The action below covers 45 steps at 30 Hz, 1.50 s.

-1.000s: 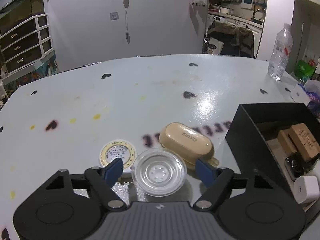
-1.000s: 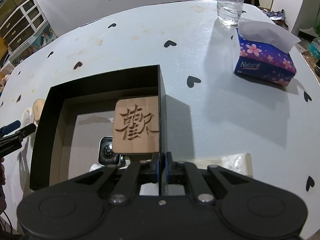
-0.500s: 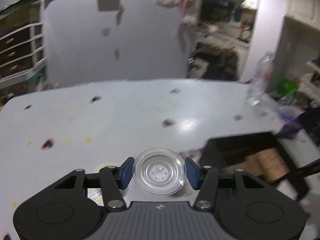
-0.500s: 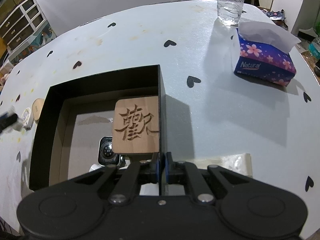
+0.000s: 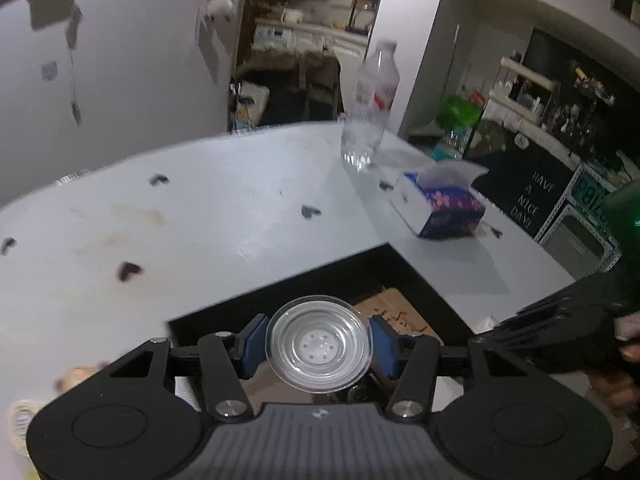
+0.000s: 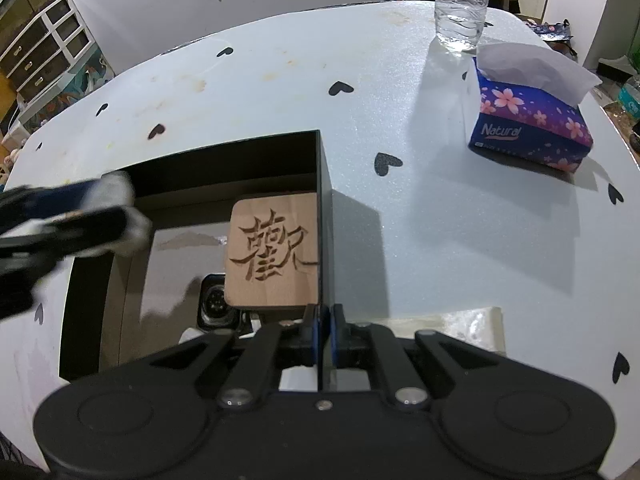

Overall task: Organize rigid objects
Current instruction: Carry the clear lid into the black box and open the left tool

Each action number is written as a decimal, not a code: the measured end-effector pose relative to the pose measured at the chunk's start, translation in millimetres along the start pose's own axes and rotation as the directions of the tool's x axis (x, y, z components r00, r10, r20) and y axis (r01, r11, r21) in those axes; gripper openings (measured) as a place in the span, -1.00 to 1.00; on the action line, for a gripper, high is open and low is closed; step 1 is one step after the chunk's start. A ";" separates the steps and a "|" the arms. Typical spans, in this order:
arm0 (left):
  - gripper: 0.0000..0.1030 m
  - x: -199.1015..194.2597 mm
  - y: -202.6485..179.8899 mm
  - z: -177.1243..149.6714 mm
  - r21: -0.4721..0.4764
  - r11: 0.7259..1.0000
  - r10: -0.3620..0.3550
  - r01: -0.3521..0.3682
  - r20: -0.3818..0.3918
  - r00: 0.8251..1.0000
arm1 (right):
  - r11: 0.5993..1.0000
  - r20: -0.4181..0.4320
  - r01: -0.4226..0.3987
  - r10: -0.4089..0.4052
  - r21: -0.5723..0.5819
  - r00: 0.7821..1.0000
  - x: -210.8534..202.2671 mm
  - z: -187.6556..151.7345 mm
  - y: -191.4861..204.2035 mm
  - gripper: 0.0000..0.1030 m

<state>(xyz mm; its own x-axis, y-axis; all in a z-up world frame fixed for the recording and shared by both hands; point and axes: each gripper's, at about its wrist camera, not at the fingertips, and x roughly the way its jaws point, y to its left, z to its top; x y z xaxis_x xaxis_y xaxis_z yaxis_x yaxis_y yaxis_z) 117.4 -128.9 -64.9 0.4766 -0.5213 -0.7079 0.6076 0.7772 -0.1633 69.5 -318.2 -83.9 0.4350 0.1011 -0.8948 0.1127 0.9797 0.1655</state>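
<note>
The left gripper (image 5: 319, 345) has its blue pads pressed against both sides of a clear round lid (image 5: 319, 343), which sits flat between the fingers, its face turned up to the camera. Lid and gripper hang above the near-left corner of the open black box (image 5: 340, 276); in the right wrist view the same gripper shows as a blurred dark shape over the box's left rim. The right gripper (image 6: 325, 322) is closed tight on the box's right wall (image 6: 323, 216), one finger inside, one outside.

Inside the box, a wooden block (image 6: 274, 252) carved with a Chinese character leans against that right wall, and a smartwatch (image 6: 214, 300) lies partly under its lower left corner. The box stands on a white table (image 6: 260, 92) printed with small black hearts. Beyond it to the right sits a blue floral tissue box (image 6: 532, 128), and behind that, just beside it, a clear water bottle (image 6: 460, 4).
</note>
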 end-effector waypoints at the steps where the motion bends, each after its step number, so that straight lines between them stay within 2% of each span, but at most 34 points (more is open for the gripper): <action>1: 0.07 10.0 0.2 0.1 -0.008 1.000 0.007 -0.007 -0.014 1.000 | 1.000 0.000 0.001 -0.001 -0.001 1.000 -0.1 0.1 0.1 -0.88; 7: 0.07 40.8 0.9 2.4 -0.019 0.999 0.047 -0.047 -0.045 0.998 | 1.000 0.002 -0.003 0.003 0.004 1.000 -0.5 -0.4 -1.0 -0.88; 25: 0.15 59.9 6.2 -3.2 -0.065 0.996 0.060 -0.064 -0.071 0.996 | 1.000 -0.001 -0.013 0.013 0.010 1.000 -0.5 0.3 -2.8 -0.87; 28: 0.19 55.2 5.5 -2.8 -0.070 0.996 0.054 -0.058 -0.067 0.996 | 1.000 -0.001 -0.013 0.013 0.010 1.000 -0.3 0.4 -2.6 -0.87; 30: 0.41 47.6 3.7 -3.2 -0.073 0.997 0.024 -0.028 -0.054 0.998 | 1.000 -0.002 -0.012 0.012 0.009 1.000 -0.3 0.2 -2.4 -0.87; 31: 0.46 43.0 1.5 -3.3 -0.071 0.997 0.014 -0.017 -0.048 0.999 | 1.000 -0.002 -0.012 0.012 0.009 1.000 -0.2 0.2 -2.1 -0.87; 32: 0.64 39.4 -1.1 -3.3 -0.068 0.997 0.017 -0.020 -0.046 0.999 | 1.000 -0.002 -0.012 0.012 0.009 1.000 -0.1 0.2 -2.1 -0.87; 33: 0.73 35.0 -3.0 -3.4 -0.068 0.997 0.021 -0.024 -0.042 0.999 | 1.000 -0.002 -0.012 0.012 0.008 1.000 -0.1 0.2 -2.0 -0.87; 45: 0.82 -21.8 -11.4 -9.3 -0.103 0.995 -0.005 0.002 -0.034 0.999 | 1.000 -0.005 -0.006 0.006 -0.008 1.000 0.9 1.1 -0.3 -0.87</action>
<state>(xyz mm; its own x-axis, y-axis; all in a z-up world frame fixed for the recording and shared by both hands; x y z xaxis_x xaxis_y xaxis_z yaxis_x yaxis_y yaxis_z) 94.2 -123.1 -54.1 0.4514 -0.5130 -0.7301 0.5396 0.8086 -0.2345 70.8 -318.7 -84.2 0.4310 0.1082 -0.8958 0.1026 0.9805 0.1678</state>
